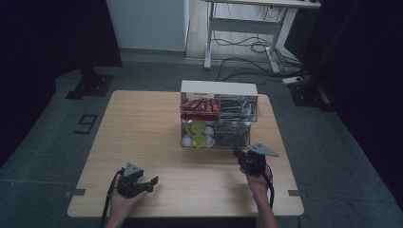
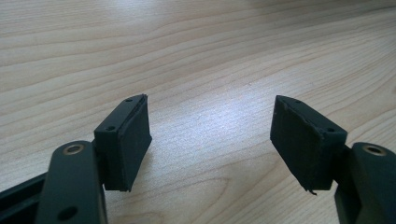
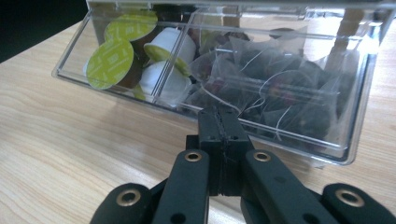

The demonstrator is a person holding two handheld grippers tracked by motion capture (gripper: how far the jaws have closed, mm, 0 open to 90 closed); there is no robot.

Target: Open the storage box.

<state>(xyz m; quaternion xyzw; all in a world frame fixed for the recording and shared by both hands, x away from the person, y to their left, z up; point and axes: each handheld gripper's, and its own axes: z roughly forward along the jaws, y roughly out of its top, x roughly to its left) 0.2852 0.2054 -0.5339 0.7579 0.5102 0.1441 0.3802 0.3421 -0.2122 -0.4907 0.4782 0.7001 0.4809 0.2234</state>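
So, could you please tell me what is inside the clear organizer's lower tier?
Green-lidded capsules and white pods fill the clear organizer's left compartment, tea bags the right; anything beneath them is covered.

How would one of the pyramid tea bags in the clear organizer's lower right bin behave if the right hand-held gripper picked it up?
The tea bags look like thin see-through mesh, so probably soft and crushable rather than stiff. They seem light for their size. Thin white strings loop between them, so lifting one may drag a neighbour from the bin. The right hand-held gripper is shut just in front of them.

Dim room with grey floor (image 1: 43, 142)

A white desk frame (image 1: 247, 28) stands behind the wooden table (image 1: 142, 123), with black cables (image 1: 247, 57) under it.
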